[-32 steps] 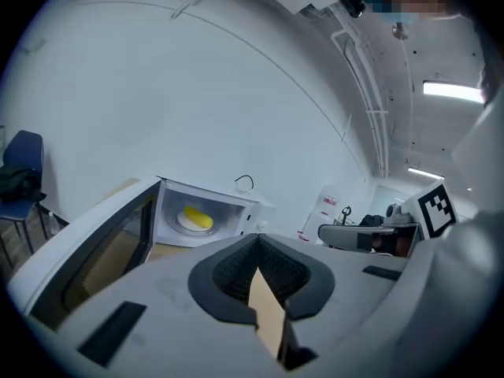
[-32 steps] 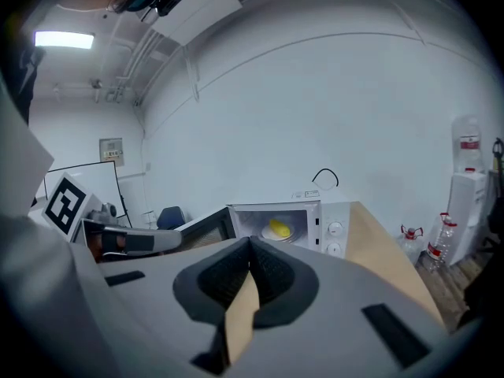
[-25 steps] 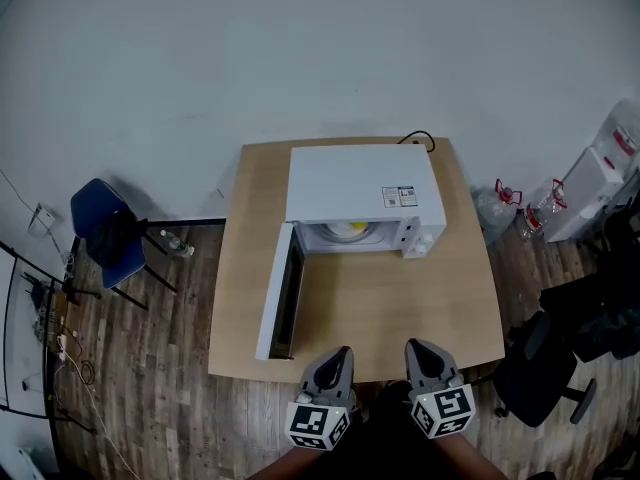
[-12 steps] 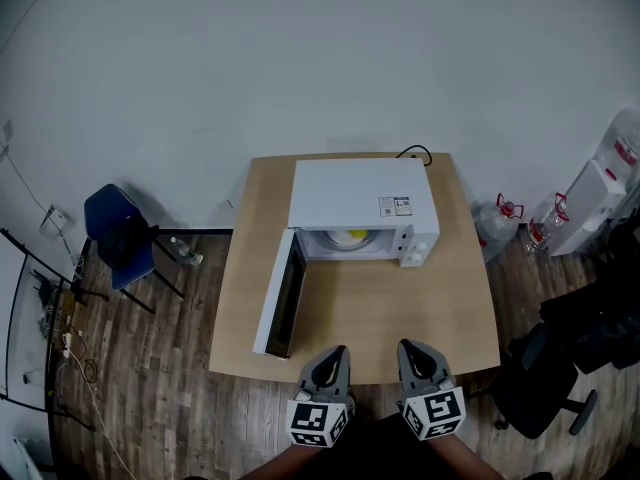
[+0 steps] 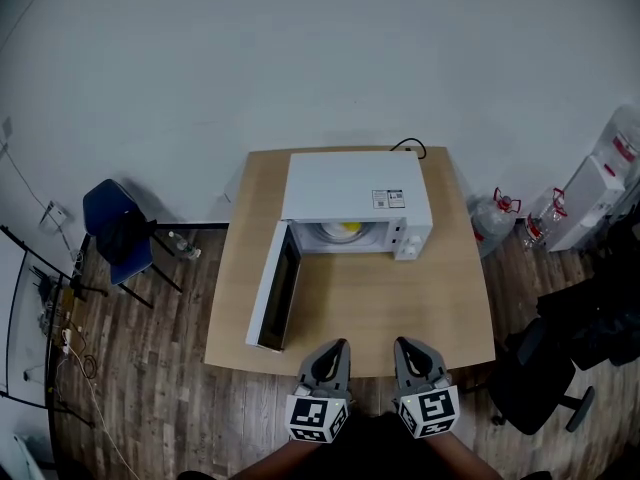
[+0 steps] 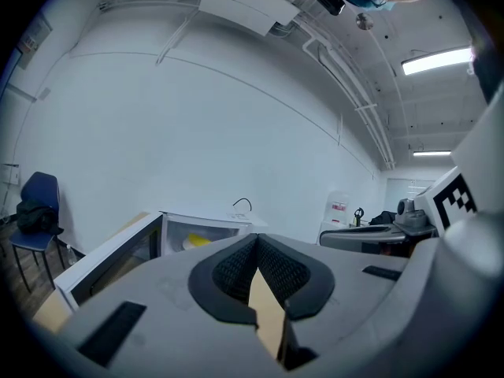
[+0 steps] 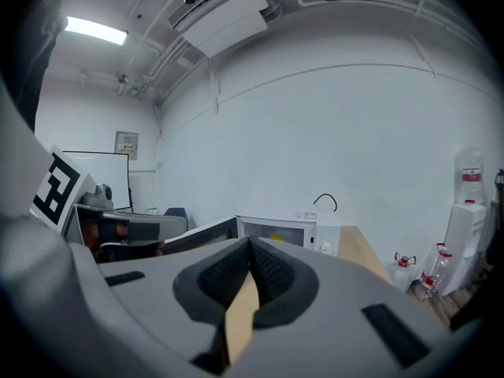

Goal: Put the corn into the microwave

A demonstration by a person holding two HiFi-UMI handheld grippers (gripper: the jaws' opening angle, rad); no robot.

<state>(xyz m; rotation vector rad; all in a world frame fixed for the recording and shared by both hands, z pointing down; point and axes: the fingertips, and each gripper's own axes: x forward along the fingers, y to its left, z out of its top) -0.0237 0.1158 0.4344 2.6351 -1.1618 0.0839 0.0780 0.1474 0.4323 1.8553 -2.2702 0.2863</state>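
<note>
Both grippers sit slightly lower and closer together in the head view than a second ago, and the microwave (image 5: pixel 355 183) has drifted a little to the left of that view. It stands at the far side of the wooden table (image 5: pixel 400 308), its door (image 5: pixel 272 288) swung fully open to its left and reaching toward the near edge. Inside the lit cavity lies the corn (image 5: pixel 350 227), a yellow shape on the turntable, just behind the open front. In front of the microwave, past the near table edge, the left gripper (image 5: pixel 335 350) and the right gripper (image 5: pixel 408 346) hover side by side, well apart from the oven and pointing toward it. Each gripper's own view shows its dark pads pressed together with nothing caught between them, only a sliver of tabletop showing below where they meet. A black cable (image 5: pixel 410 144) curls behind the microwave. Left of it, off the table, stands a blue chair (image 5: pixel 115 233); to its right are water bottles (image 5: pixel 505 203) and a white dispenser (image 5: pixel 600 183).
</note>
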